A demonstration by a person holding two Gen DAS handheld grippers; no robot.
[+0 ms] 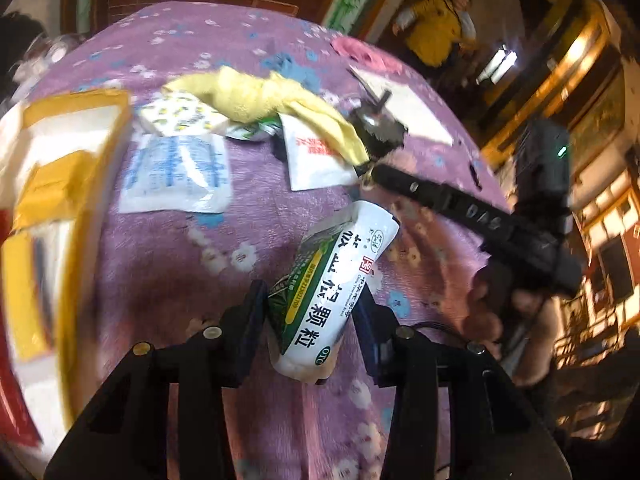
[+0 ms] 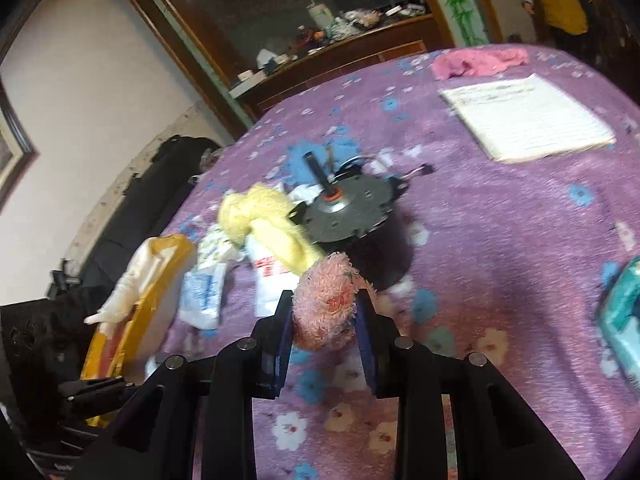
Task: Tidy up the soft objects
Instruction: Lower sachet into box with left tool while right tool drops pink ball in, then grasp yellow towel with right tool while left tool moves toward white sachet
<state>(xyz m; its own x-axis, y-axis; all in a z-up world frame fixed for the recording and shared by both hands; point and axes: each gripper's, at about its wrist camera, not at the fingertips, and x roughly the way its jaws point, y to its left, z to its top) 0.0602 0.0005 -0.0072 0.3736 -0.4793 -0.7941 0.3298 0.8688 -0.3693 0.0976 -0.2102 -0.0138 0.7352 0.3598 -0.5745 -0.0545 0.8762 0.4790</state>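
Soft objects lie scattered over the purple flowered cloth [image 2: 500, 240] that covers the tabletop, and sorting appears to be mid-course. Left gripper [image 1: 310, 320]: its fingers bracket a white-and-green medicine sachet [image 1: 340, 280], lifted clear of the cloth; the pads look to be against its sides, though blur leaves the contact uncertain. Right gripper [image 2: 324, 320]: its fingers are closed on a fluffy pink ball [image 2: 328, 304], likewise held above the cloth. Unsorted items remain in a loose cluster further off: a knotted yellow towel [image 1: 264, 100], draped over a white packet with red print [image 1: 316, 156]; a blue-printed packet [image 1: 176, 172]; a small patterned packet [image 1: 180, 114]. A dark motor-like part [image 2: 344, 212] stands just beside the towel. A pink cloth [image 2: 480, 62] lies well apart at the far edge, near a sheet of lined paper [image 2: 528, 116]. A yellow-rimmed box [image 1: 72, 152] at the left edge seems the likely receptacle; its contents cannot be made out. Judged from this, two items are in hand and several still await collection.
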